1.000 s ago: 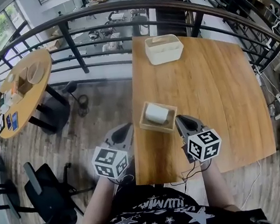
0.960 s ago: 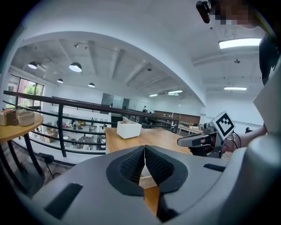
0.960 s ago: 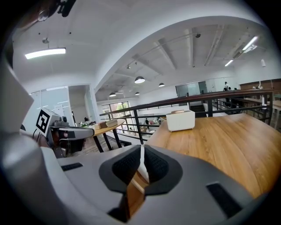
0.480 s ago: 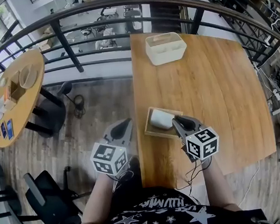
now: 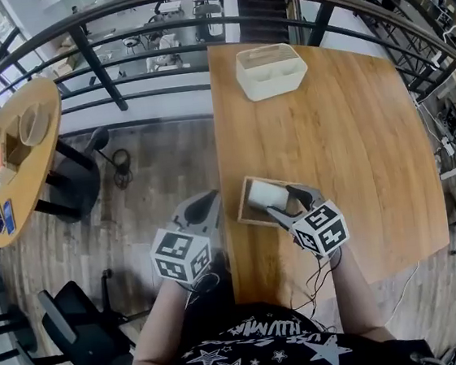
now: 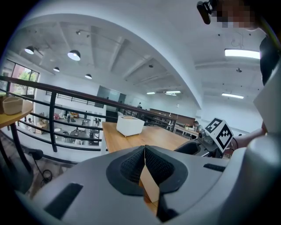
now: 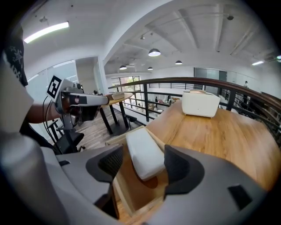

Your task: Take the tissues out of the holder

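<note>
Since half a second ago the right tongs [image 5: 284, 202] have pushed forward over the near rim of the shallow light-wood holder tray [image 5: 242, 209]; their fingers now reach along the white soft tissue pack [image 5: 261, 192] lying inside it. From the head view, those fingers cover the pack's near end and much of the tray's right side. The left tongs [image 5: 201, 209] hang off the left edge of the long wooden counter [image 5: 344, 123], just beside the tray. A white rectangular plastic container [image 5: 271, 70] stands at the far end, well apart.

Looking along the left tongs [image 6: 144, 150], the pads meet at their tips with nothing clamped. A wedge of pale wood shows through the gap lower down; whether it is tray or counter [image 6: 145, 136] cannot be told. The right tongs' marker cube peeks in at the right, and the container [image 6: 130, 125] sits beyond.

Looking along the right tongs [image 7: 142, 163], the jaws stand wide, one on each side of the tissue pack [image 7: 141, 149], not visibly pressing it. The pack rests in the tray [image 7: 121, 191], whose near corners are cut off by the tongs' body. The left tongs [image 7: 85, 100] show far left.
</note>
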